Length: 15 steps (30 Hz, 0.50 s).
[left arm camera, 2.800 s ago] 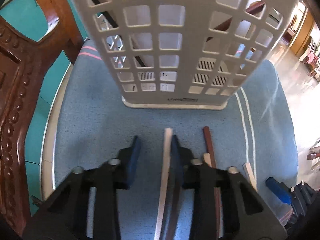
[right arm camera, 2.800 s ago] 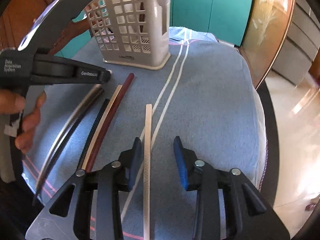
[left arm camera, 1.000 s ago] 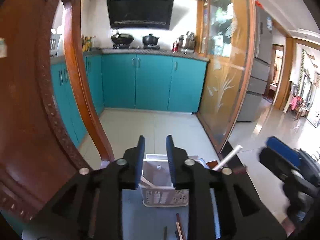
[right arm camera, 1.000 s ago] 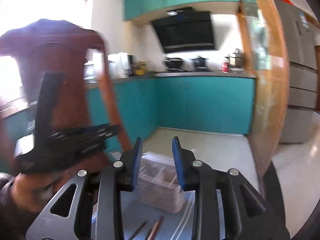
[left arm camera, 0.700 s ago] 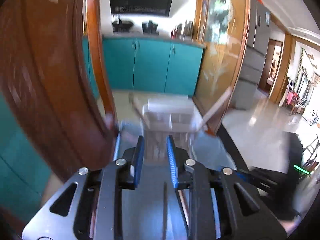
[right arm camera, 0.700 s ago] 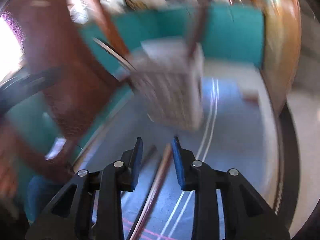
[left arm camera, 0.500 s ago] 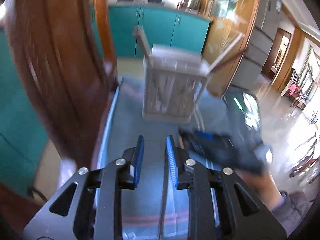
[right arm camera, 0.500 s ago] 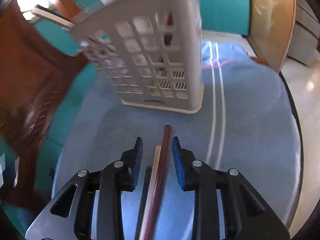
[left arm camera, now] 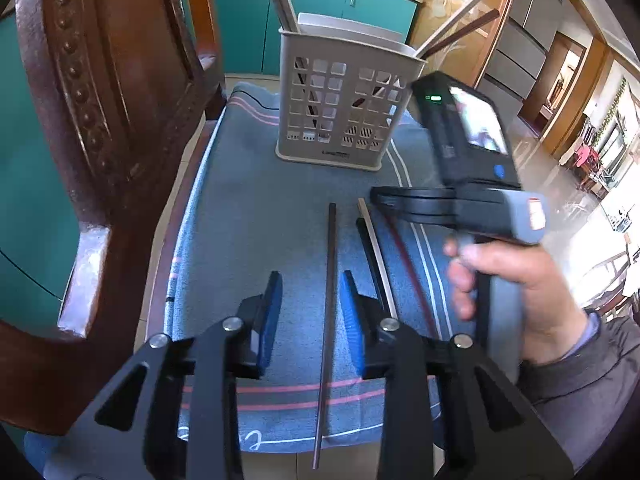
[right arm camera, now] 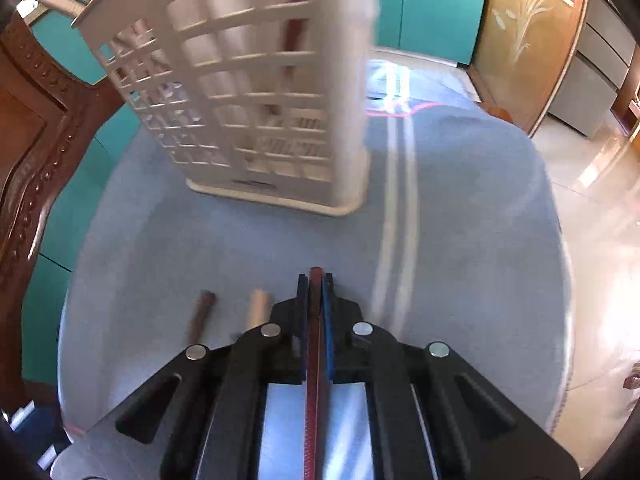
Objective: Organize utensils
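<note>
Teal kitchen cabinets and a carved wooden chair frame a small table covered by a blue cloth (left arm camera: 248, 208), and in the left wrist view a beige utensil basket (left arm camera: 344, 112) stands near the cloth's far edge with several chopsticks already leaning out of its top. Nearer the front edge the left gripper (left arm camera: 310, 316) hovers with its jaws apart, having just opened a little, and a dark chopstick (left arm camera: 330, 280) lies on the cloth between them, untouched by either pad. Just to its right lie a pale chopstick (left arm camera: 376, 248) and a black one, and beyond them a person's hand (left arm camera: 516, 280) holds the other tool low over the cloth. In the right wrist view the right gripper (right arm camera: 316, 280) has just clamped together on a red chopstick (right arm camera: 315, 320), whose tip pokes out past the pads toward the basket (right arm camera: 256, 100); two more stick ends rest on the cloth to the left. To do this step well, the left jaws should probably settle squarely over the dark stick before closing, and the right should lift its stick straight up so it does not drag its neighbours.
</note>
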Available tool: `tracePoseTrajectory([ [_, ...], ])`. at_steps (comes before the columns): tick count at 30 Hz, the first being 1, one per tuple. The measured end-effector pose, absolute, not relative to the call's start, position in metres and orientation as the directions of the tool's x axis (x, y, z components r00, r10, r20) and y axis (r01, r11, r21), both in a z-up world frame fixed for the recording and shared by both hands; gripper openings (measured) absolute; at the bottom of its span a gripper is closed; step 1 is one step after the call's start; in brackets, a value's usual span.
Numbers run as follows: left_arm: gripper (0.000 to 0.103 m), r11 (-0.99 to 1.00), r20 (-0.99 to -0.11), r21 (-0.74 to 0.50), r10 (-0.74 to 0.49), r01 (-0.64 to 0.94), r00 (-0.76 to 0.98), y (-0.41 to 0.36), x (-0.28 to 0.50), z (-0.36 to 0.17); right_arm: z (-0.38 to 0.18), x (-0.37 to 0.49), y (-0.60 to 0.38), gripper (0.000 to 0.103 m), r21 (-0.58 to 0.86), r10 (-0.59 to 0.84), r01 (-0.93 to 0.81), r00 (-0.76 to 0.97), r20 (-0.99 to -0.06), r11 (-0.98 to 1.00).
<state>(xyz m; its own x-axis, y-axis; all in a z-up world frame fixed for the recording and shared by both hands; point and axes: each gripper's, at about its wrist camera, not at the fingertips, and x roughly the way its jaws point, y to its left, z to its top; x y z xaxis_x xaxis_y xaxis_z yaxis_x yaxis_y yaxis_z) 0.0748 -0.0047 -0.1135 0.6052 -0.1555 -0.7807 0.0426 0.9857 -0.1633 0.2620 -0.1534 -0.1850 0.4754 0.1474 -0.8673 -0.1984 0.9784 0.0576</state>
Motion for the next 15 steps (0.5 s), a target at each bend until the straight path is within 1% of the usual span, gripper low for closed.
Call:
tracePoseTrajectory([
  [3,0.030,0.986,-0.791,-0.161,-0.155,0.043,0.592,-0.007,0.078,-0.118,-0.183,0.253,-0.176,0.007,0.069,0.157,-0.199,0.473,-0.867,0.978],
  [9,0.030,0.985,-0.813,-0.165,-0.159,0.040,0.560,-0.009,0.093,-0.133,-0.185,0.225,-0.197,0.007,0.040,0.158,-0.248,0.475,-0.866,0.968],
  [12,0.030,0.986,-0.825,-0.164,-0.159,0.040,0.542,-0.012,0.099,-0.139,-0.187,0.209,-0.199,0.007,0.059,0.192,-0.282,0.470,-0.862,0.958],
  [14,0.031,0.986,-0.831,-0.161,-0.157,0.040,0.533,-0.014,0.101,-0.145,-0.187,0.197,-0.195,0.015,0.059,0.193,-0.284,0.472,-0.860,0.957],
  [15,0.034,0.987,-0.834,-0.159,-0.155,0.039,0.529,-0.015,0.101,-0.147,-0.187,0.191,-0.196,0.024,0.059,0.190,-0.277,0.473,-0.860,0.959],
])
